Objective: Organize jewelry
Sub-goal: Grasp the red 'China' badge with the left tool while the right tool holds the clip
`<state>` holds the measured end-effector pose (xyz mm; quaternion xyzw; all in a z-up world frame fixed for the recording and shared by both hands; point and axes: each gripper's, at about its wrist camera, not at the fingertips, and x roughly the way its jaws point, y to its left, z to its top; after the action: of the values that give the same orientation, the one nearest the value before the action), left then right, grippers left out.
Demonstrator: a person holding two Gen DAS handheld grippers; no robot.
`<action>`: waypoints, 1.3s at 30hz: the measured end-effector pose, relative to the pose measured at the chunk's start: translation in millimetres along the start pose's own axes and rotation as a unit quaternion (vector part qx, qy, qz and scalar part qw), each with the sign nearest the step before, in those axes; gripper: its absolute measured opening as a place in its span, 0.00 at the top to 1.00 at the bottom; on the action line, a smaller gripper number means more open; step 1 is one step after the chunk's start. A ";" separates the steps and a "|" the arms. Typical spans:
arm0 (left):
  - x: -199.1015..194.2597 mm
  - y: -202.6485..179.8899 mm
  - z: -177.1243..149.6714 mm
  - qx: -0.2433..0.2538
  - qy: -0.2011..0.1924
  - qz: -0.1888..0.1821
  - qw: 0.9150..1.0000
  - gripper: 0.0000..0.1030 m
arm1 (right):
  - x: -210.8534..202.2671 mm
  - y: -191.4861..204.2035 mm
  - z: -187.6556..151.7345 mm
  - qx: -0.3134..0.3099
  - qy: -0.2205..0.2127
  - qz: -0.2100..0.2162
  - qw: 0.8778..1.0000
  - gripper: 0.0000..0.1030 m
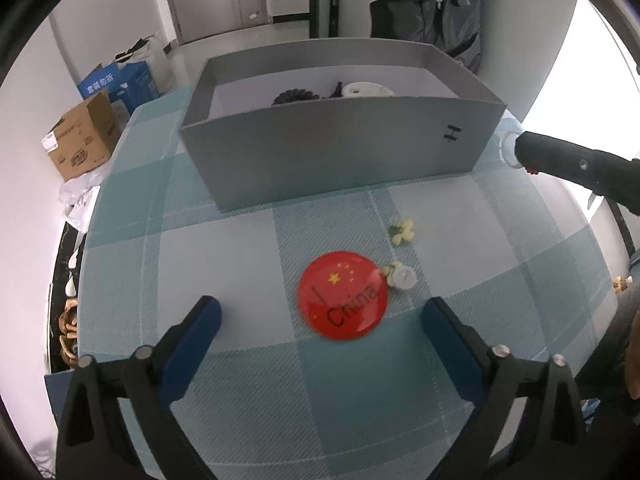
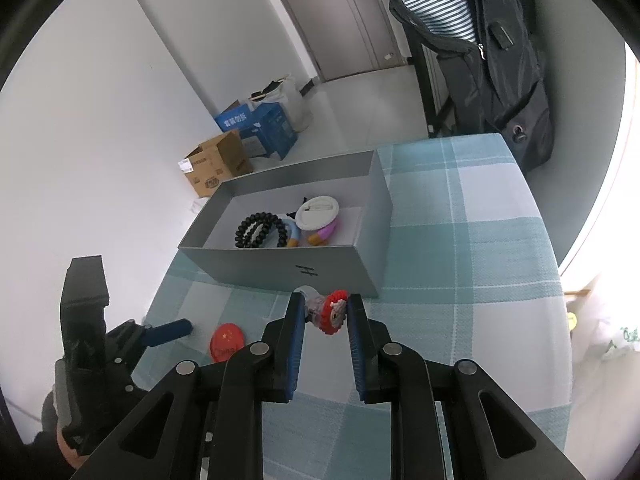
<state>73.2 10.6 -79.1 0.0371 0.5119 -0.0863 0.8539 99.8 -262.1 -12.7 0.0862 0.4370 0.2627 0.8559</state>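
A grey box (image 1: 320, 148) stands on the checked tablecloth and holds a black bead bracelet (image 2: 260, 230), a white round badge (image 2: 319, 211) and coloured pieces. A red "China" badge (image 1: 343, 295) lies in front of it, just beyond my open left gripper (image 1: 320, 316). Two small flower pieces (image 1: 402, 232) (image 1: 402, 276) lie to the badge's right. My right gripper (image 2: 325, 312) is shut on a red beaded charm (image 2: 334, 312) with a clear part, held above the cloth near the box's front wall (image 2: 288, 268). The right gripper also shows in the left wrist view (image 1: 516, 152).
Cardboard and blue boxes (image 1: 86, 140) sit on the floor to the left. A dark jacket (image 2: 492, 52) hangs behind the table. The table edge (image 2: 560, 280) curves along the right. A small figurine (image 1: 620, 283) stands at the far right.
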 end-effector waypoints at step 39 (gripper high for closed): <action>-65.5 30.4 40.9 -0.052 -0.092 -0.089 0.990 0.64 | -19.9 4.6 17.4 0.014 -0.031 0.051 0.998 0.80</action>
<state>84.1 41.5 -2.9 -0.0609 0.4358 -0.1386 0.8872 102.3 -267.3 13.5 0.1287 0.4089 0.2964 0.8534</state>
